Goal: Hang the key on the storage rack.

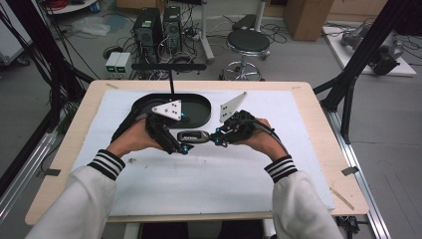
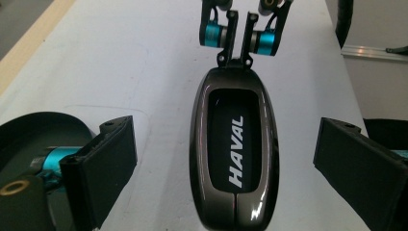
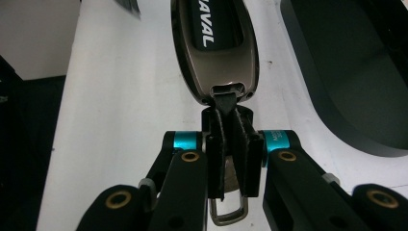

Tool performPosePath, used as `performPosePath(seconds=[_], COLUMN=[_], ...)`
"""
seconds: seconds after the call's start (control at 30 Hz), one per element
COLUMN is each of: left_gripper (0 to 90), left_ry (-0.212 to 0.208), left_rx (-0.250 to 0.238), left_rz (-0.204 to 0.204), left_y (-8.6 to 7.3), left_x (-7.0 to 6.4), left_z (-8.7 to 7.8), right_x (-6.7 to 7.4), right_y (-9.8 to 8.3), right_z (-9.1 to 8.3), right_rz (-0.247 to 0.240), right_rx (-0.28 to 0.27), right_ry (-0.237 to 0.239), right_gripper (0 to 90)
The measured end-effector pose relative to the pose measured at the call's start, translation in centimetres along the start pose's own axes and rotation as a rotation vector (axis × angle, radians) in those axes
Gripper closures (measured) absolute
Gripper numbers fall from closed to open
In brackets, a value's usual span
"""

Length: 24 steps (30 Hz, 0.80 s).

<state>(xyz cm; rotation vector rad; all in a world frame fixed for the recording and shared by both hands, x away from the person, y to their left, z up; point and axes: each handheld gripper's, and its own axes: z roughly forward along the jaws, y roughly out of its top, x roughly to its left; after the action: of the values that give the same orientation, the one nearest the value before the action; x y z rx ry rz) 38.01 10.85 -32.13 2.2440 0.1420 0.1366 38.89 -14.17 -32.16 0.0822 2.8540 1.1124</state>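
Grey key fob (image 2: pixel 234 151) pinched by right claw (image 3: pixel 230 159), left claw (image 2: pixel 226 159) spread.

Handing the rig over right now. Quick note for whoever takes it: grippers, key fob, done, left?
Right gripper: shut on the strap at one end of the key fob, metal ring just behind the jaws.
Left gripper: open, jaws on either side of the fob's other end, not touching it.
Fob lies on the white mat, HAVAL side up, between both hands; black tray sits behind it.
Done: right grip taken.
Left: probably close the left gripper on the fob body, then carry on.
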Motion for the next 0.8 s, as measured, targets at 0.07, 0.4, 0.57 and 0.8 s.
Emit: performPosePath(seconds=[0.07, 0.4, 0.57, 0.8], left_gripper=[9.5, 14.4, 20.4, 28.9], left_ry=[-0.004, -0.02, -0.031, -0.044], left_rx=[0.009, 0.088, 0.12, 0.157], left_rz=[-0.006, 0.003, 0.0, 0.001], left_y=[-0.1, -0.3, -0.2, -0.3], left_x=[0.0, -0.1, -0.2, -0.4], left_z=[0.2, 1.3, 1.6, 2.0], right_x=[0.0, 0.1, 0.3, 0.4], right_y=[0.0, 0.3, 0.5, 0.5], right_z=[0.1, 0.8, 1.1, 1.4], right_rz=[0.003, -0.007, -0.019, -0.026], right_rx=[0.004, 0.035, 0.039, 0.051], right_ry=[0.004, 0.005, 0.009, 0.013], right_gripper=[84.7, 84.7, 84.6, 84.6])
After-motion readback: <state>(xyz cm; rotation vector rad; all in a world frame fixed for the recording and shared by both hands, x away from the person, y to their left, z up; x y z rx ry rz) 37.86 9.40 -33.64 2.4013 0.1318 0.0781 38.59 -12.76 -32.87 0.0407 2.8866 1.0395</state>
